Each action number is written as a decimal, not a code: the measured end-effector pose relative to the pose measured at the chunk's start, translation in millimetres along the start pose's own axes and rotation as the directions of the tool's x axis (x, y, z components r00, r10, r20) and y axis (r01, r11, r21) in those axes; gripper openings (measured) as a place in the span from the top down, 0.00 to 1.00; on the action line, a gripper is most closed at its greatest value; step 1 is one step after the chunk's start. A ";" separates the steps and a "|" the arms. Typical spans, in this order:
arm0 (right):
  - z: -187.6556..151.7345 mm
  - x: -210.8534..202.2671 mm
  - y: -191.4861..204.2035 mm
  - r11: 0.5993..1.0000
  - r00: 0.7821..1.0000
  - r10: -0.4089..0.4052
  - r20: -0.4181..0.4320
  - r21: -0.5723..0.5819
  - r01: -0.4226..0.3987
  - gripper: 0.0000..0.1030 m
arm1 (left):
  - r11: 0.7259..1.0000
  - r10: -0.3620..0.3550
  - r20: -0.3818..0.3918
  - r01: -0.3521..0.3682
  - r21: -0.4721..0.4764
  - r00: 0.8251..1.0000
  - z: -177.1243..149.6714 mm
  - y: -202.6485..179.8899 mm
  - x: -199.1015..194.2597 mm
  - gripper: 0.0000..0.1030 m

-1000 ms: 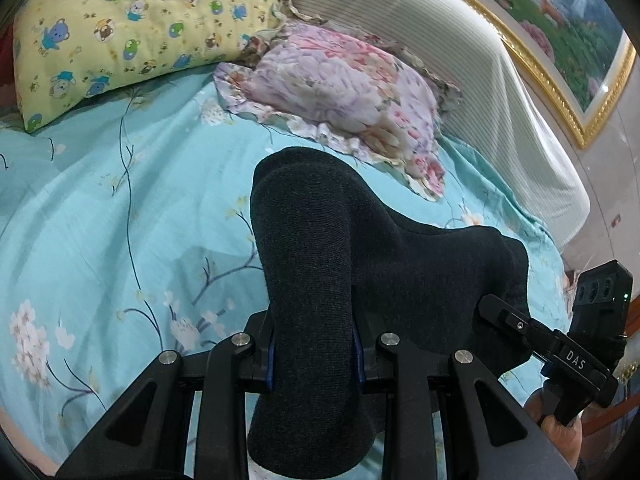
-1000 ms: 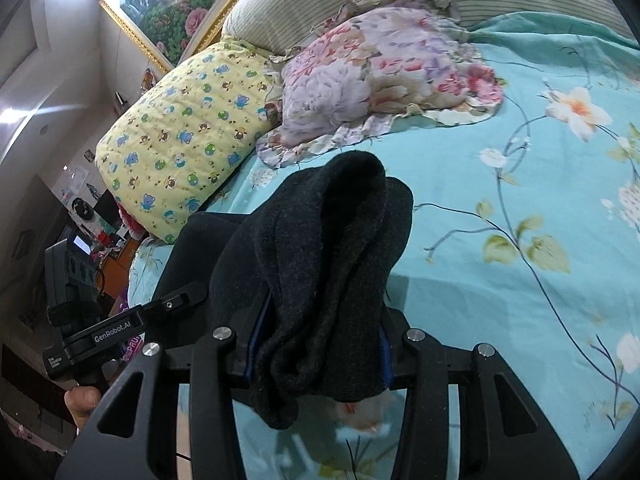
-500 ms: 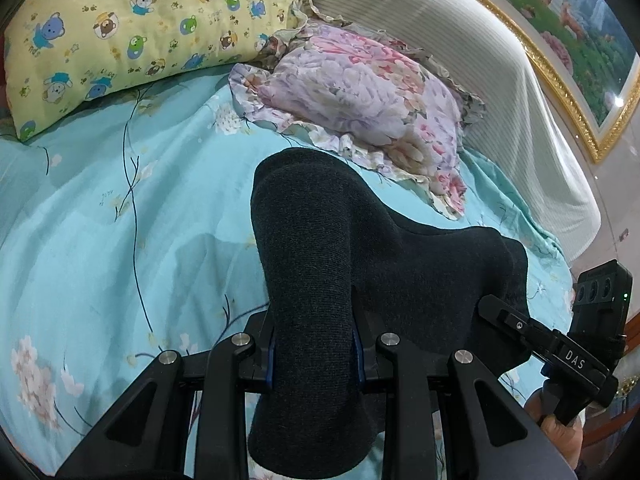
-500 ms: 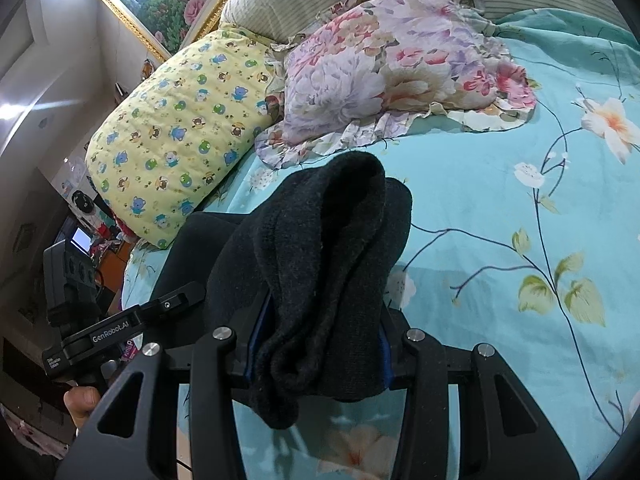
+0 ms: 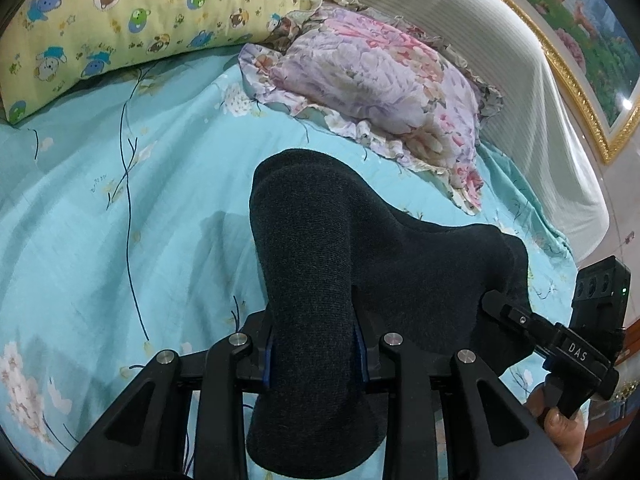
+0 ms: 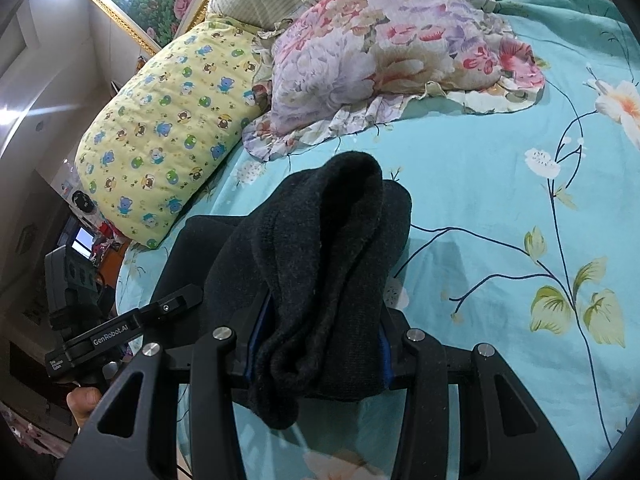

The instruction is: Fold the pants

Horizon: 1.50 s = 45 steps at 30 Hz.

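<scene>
Dark charcoal knit pants (image 5: 320, 264) hang between my two grippers above the turquoise floral bedsheet (image 5: 120, 208). My left gripper (image 5: 314, 356) is shut on one bunched end of the pants. My right gripper (image 6: 316, 344) is shut on the other bunched end (image 6: 320, 248). The right gripper also shows at the right edge of the left wrist view (image 5: 560, 344), and the left gripper at the left of the right wrist view (image 6: 120, 332). The fabric stretches between them, lifted off the bed; its lower part is hidden.
A yellow cartoon-print pillow (image 5: 132, 20) and a pink floral frilled pillow (image 5: 372, 84) lie at the head of the bed. A striped white headboard (image 5: 500, 56) and a gold-framed picture (image 5: 580, 40) stand behind. The bed's side edge is at the left in the right wrist view (image 6: 132, 264).
Both grippers have carried the pants forward toward the pillows, which now look larger and closer. The grip on the pants is unchanged.
</scene>
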State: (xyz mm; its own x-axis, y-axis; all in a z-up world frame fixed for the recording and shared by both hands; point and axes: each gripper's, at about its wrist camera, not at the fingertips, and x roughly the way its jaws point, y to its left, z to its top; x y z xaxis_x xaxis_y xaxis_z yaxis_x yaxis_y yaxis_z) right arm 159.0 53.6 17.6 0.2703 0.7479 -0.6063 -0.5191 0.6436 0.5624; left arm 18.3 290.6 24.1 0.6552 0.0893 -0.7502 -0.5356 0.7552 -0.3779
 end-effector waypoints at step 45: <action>-21.6 -31.7 0.7 0.992 0.991 -0.088 0.098 -0.081 0.096 0.07 | 0.999 0.002 0.038 -0.004 0.039 0.999 -33.0 2.7 -36.1 0.25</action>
State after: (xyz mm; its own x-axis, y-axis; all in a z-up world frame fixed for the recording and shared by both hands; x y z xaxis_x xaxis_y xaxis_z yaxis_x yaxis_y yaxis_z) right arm 132.5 26.8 25.0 0.3925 0.7010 -0.5955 -0.5552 0.6967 0.4542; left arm -24.4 267.9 32.2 0.6735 0.1154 -0.7302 -0.5171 0.7794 -0.3538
